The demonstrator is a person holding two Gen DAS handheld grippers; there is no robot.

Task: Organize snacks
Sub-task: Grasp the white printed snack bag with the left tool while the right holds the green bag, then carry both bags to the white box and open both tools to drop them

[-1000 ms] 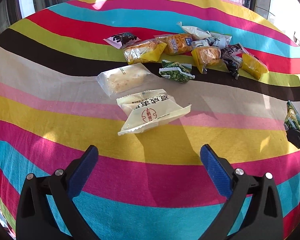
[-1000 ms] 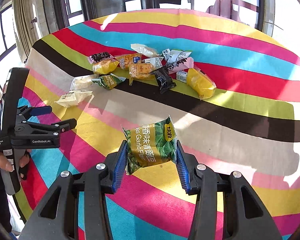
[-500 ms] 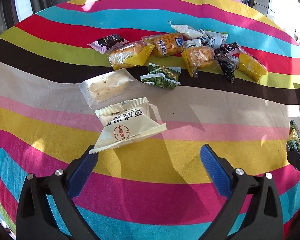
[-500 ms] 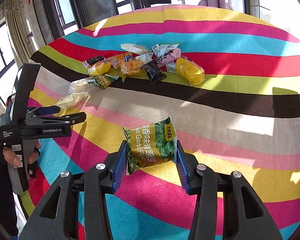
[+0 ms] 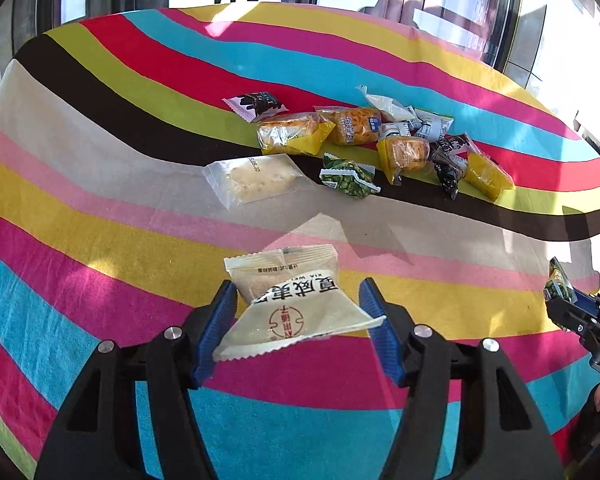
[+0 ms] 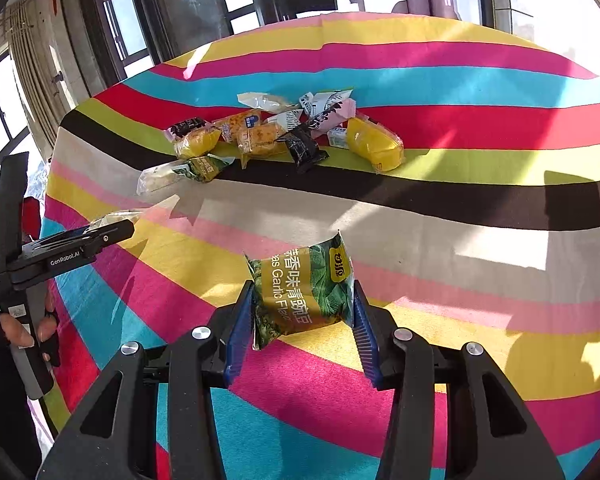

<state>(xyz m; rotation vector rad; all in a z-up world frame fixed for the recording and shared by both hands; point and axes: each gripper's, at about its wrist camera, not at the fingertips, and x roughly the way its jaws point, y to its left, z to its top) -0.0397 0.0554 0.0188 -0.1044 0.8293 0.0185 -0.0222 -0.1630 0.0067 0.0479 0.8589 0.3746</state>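
While the striped tabletop (image 5: 100, 208) fills both views, a heap of snacks (image 5: 364, 136) lies on its far stripes, with a clear pastry bag (image 5: 252, 178) just beside it. Nearer, the left tongs (image 5: 298, 322) are clenched on a cream packet (image 5: 296, 304), lifted off the cloth. Off to the right, the right tongs (image 6: 302, 320) grasp a green pea packet (image 6: 304, 288).

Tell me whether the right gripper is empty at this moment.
No, the right gripper is clamped on the green garlic pea packet, its blue pads pressing both sides of it.
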